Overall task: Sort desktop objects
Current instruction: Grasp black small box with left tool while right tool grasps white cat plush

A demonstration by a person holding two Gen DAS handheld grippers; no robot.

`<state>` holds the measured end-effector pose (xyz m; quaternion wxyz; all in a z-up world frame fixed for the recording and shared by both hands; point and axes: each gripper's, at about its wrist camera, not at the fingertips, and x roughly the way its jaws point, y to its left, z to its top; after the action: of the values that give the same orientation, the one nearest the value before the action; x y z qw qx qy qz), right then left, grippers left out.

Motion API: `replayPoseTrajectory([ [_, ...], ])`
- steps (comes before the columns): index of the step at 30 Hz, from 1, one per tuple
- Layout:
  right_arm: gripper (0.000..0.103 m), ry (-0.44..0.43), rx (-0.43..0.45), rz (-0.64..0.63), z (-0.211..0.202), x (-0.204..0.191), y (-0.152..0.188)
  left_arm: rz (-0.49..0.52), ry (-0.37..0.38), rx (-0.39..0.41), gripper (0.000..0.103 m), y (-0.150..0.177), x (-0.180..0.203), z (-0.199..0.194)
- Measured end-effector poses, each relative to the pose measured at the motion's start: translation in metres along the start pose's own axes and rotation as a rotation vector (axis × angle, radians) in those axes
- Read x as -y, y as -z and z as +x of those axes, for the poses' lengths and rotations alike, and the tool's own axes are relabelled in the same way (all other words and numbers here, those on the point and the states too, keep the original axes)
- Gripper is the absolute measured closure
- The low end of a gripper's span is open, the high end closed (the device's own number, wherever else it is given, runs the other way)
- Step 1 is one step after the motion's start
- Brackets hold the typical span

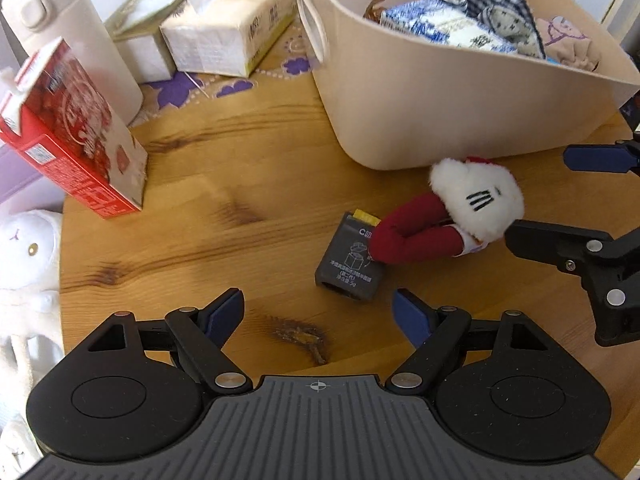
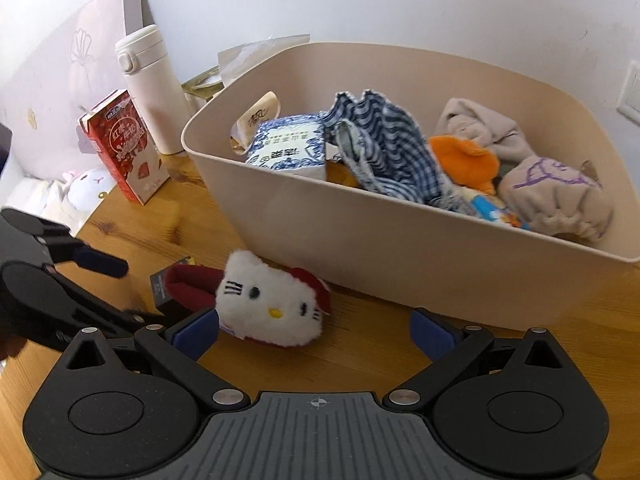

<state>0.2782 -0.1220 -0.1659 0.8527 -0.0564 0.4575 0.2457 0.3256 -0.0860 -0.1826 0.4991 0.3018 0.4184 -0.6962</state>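
With both my left claw [image 1: 318,312] and right claw [image 2: 314,330] wide open and empty, the cat plush [image 2: 272,300] lies on the tabletop [image 1: 200,200] against the bin [image 2: 400,248], overlapping a dark packet [image 1: 350,256] I might snag.

Plush cat [image 2: 272,304]: white, dark-red bow. Bin [image 2: 400,248]: beige. Cloth [image 2: 384,148]: blue-white check. Carton [image 1: 76,136]: red-white. Desk [image 1: 224,216]: knotted pine.
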Motion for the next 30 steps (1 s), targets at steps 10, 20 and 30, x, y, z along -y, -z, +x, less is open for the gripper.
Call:
replayPoseTrajectory([
  [10,0.000,0.008,-0.014,0.067,0.020,-0.006,-0.006,-0.034,0.000,0.005,0.020,-0.006,-0.001,0.015],
  [20,0.018,-0.038,-0.026,0.110,0.028,0.003,0.001,-0.015,0.011,0.041,0.021,-0.009,-0.001,0.017],
  [30,0.044,-0.073,-0.014,0.067,0.021,-0.004,0.005,-0.013,0.015,0.088,0.056,-0.011,0.004,0.013],
])
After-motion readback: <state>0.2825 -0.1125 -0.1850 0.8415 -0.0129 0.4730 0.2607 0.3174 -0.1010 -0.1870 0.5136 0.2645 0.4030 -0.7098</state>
